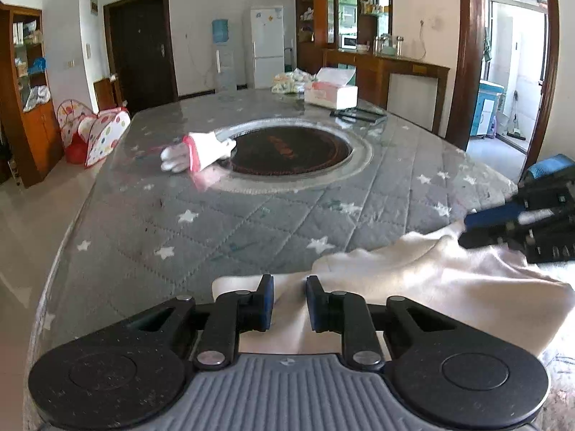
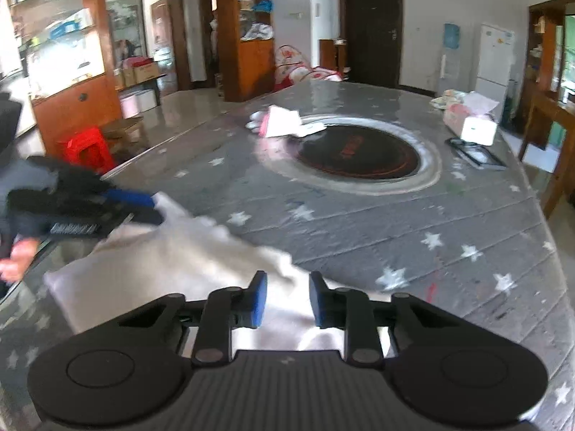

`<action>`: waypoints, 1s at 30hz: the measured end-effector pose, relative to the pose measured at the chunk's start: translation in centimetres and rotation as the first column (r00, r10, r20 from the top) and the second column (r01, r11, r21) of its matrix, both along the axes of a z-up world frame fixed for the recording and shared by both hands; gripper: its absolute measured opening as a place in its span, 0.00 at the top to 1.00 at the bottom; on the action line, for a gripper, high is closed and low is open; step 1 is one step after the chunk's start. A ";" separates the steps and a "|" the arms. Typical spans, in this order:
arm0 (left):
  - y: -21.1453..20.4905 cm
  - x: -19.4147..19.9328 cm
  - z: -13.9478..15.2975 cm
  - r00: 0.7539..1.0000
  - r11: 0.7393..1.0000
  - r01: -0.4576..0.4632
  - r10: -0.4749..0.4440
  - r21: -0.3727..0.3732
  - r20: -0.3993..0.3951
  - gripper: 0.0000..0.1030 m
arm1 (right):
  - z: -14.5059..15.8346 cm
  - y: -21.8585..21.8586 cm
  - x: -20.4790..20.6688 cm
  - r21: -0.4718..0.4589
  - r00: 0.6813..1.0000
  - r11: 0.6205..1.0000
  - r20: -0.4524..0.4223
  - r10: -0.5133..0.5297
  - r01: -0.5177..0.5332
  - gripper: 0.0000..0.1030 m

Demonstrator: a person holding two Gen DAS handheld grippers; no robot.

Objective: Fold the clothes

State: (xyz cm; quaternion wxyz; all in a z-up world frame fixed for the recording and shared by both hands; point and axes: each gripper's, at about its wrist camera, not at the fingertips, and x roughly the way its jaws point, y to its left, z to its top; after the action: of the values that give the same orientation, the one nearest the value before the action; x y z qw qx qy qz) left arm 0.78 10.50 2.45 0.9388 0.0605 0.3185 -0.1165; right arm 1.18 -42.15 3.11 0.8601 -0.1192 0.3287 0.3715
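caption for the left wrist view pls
Left gripper, jaws apart, over a cream garment on the star-quilted table.

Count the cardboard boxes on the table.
1: the pink-and-white box at the table's far edge, beyond the round hob. More could be hidden behind it.

Bright daylight glares on the glossy table (image 1: 251, 222); fisheye bends the edges, and the right view is motion-blurred.
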 end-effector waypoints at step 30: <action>-3.9 1.6 -1.6 0.994 0.996 0.049 -0.056 -0.079 -0.092 0.81 | 0.0 0.1 0.1 -0.054 1.000 0.998 -0.009 0.019 -0.020 0.87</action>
State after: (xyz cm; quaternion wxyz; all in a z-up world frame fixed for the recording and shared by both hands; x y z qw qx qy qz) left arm 2.36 6.62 0.87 0.9211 0.0271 0.3558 -0.1560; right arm 1.23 -42.04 3.11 0.8515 -0.1440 0.3410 0.3713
